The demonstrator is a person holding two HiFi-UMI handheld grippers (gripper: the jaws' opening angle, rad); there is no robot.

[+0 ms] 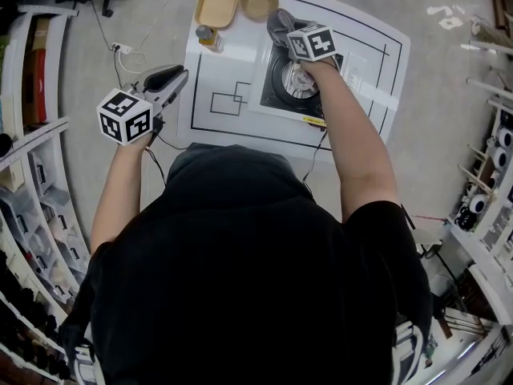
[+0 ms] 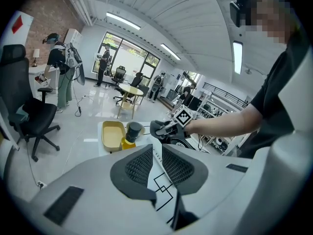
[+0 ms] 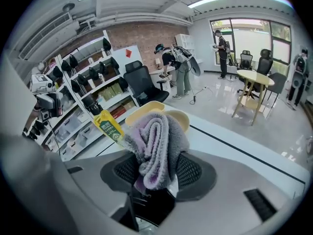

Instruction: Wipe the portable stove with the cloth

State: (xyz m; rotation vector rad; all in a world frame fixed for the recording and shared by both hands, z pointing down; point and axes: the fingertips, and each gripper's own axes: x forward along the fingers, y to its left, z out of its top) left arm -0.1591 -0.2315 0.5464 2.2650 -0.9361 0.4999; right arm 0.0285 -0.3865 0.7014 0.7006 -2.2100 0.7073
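The portable stove sits on the white marked table, black with a round burner. My right gripper hangs over the stove's far edge, shut on a bunched grey-lilac cloth. In the right gripper view the cloth bulges up between the pads of the right gripper. My left gripper is held in the air off the table's left edge, away from the stove. In its own view the left gripper has its pads nearly together with nothing between them, and the stove lies beyond.
A yellow tray, a tan bowl and a small yellow bottle stand at the table's far end. Shelves line the left side. An office chair and people stand farther off on the floor.
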